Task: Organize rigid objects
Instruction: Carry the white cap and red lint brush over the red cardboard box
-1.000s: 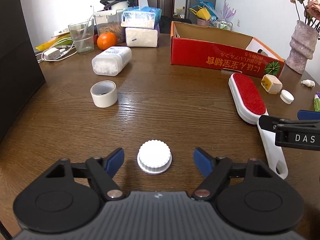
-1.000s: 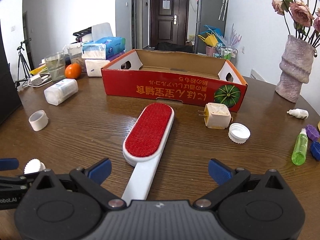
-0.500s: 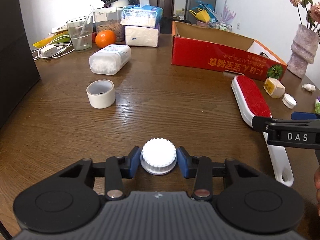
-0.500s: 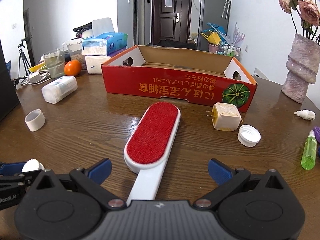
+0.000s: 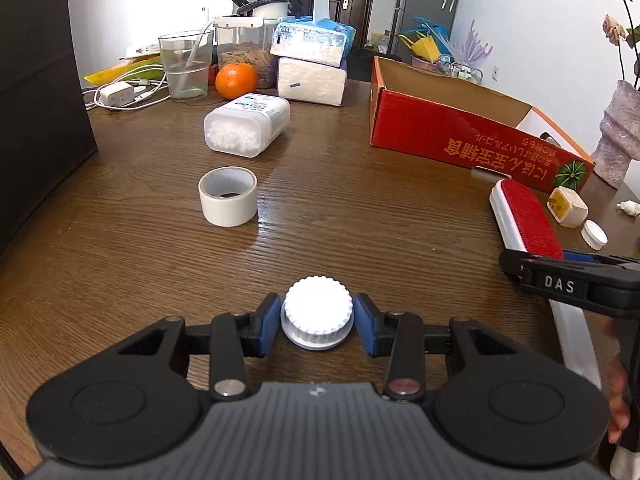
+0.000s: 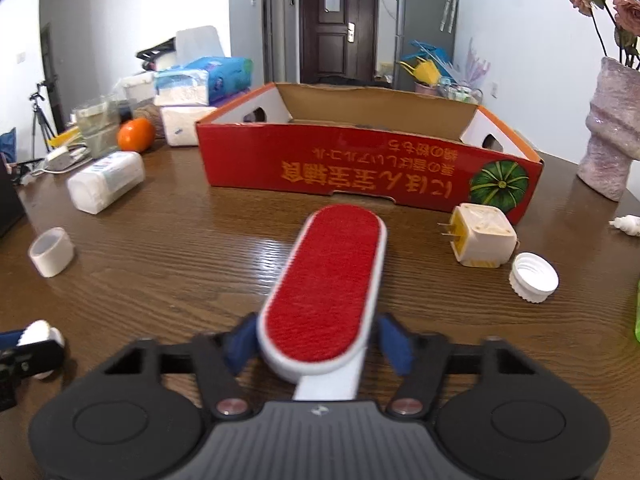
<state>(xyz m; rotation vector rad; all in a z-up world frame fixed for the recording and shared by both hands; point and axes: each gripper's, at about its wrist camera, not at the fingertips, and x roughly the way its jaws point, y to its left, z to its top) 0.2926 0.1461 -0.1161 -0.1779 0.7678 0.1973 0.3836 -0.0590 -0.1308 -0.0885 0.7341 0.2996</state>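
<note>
Left gripper (image 5: 317, 326): both blue pads press the ribbed sides of a white screw cap (image 5: 317, 312) that sits low on the wooden table (image 5: 360, 220), near the camera.
Right gripper (image 6: 318, 342): its jaws have just been closing around the near end of the lint brush (image 6: 328, 288); the picture is blurred there, so whether the pads already touch the white rim cannot be told.
Lint brush: red pad facing up, white handle running back under the right gripper, head pointing toward the far box.
Red cardboard box (image 6: 360, 168): open-topped, standing at the far side of the table with its printed wall facing the camera; its inside is mostly hidden.
Right of the brush: a cream plug adapter (image 6: 484, 236) just beside the box's right corner, and a second white cap (image 6: 534, 277) lying open side up near it.
Left side: a roll of white tape (image 5: 228, 196) stands apart on bare wood; farther off a clear plastic container (image 5: 248, 130) lies on its side.
Far left clutter: an orange (image 5: 236, 80), a drinking glass (image 5: 186, 66) and stacked tissue packs (image 5: 312, 64).
Far right: a pale textured vase (image 6: 612, 136) holding roses.
</note>
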